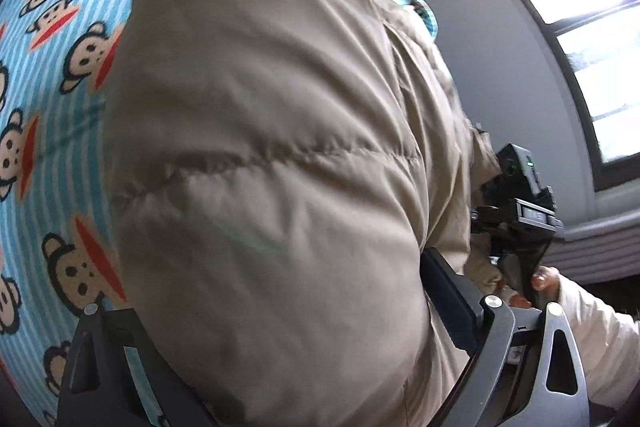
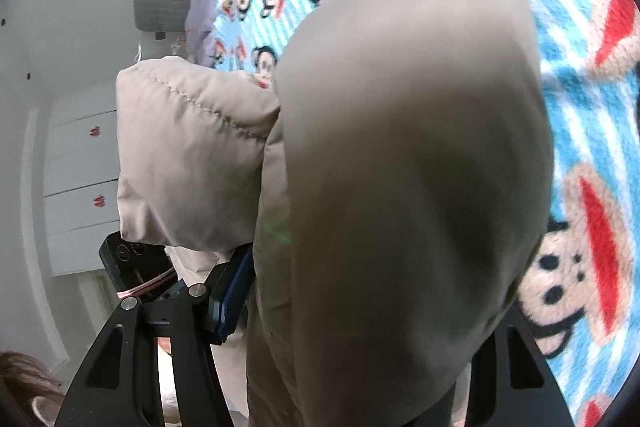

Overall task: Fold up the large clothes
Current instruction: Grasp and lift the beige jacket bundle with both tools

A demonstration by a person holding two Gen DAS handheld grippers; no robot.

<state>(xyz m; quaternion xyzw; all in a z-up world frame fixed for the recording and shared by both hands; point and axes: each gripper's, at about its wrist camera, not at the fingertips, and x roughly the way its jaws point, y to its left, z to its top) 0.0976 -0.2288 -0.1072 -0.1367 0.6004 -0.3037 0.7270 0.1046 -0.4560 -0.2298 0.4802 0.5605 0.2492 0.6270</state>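
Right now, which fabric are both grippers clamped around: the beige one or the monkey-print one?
The puffy beige jacket; the striped monkey-print blanket lies flat beneath, ungripped.

You're looking at a beige quilted puffer jacket (image 1: pixel 260 155) on a blanket (image 1: pixel 52 99) w/ light-blue & white stripes, tan-and-red monkey faces; grey wall (image 1: pixel 472 39), white drawers (image 2: pixel 80 163) showing small red marks.

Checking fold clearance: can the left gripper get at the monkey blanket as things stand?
Probably not directly. The puffy beige jacket fills the space between the left gripper's fingers and covers the blanket ahead. Blanket shows only off to the side, so the jacket would have to go first.
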